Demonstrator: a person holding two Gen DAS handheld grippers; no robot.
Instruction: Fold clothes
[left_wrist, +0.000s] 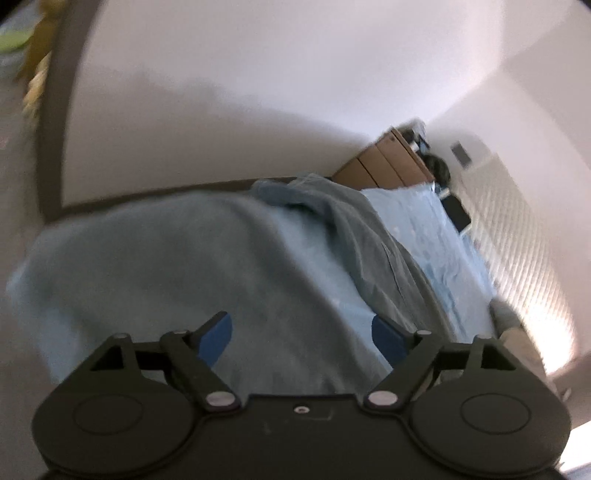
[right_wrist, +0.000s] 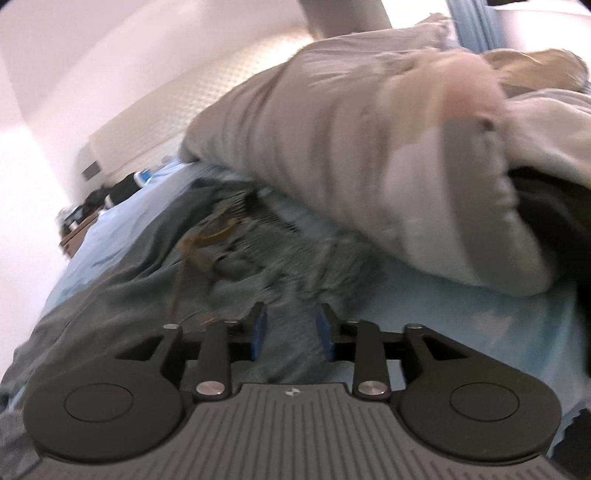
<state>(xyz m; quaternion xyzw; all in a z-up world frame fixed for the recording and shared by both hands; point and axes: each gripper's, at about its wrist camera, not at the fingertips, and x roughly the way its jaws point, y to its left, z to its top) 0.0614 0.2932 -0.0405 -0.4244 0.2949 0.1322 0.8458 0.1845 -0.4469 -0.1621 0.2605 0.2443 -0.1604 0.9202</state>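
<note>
Grey-blue garment (left_wrist: 192, 258) lay spread on the bed's light blue sheet (left_wrist: 424, 221), unfolded; its drawstring waist (right_wrist: 207, 236) showed in the right view, beside a grey duvet (right_wrist: 351, 147). Left claw (left_wrist: 301, 334) was wide apart, holding nothing. Right claw (right_wrist: 290, 330) was partly apart, empty. Probably the pre-grasp step; next, each claw needs an edge to pinch.

A slate-blue garment (right_wrist: 155, 258) with thin tan drawstrings (right_wrist: 199, 254) lies across a pale blue bed sheet (right_wrist: 480, 325), beside a heap of beige-and-grey laundry (right_wrist: 332, 155). Both black hand-held grippers carry bright blue pads (left_wrist: 216, 339), seen also in the right wrist view (right_wrist: 258, 332). Behind stand a white wall (left_wrist: 258, 92) and brown cardboard boxes (left_wrist: 384, 162).
</note>
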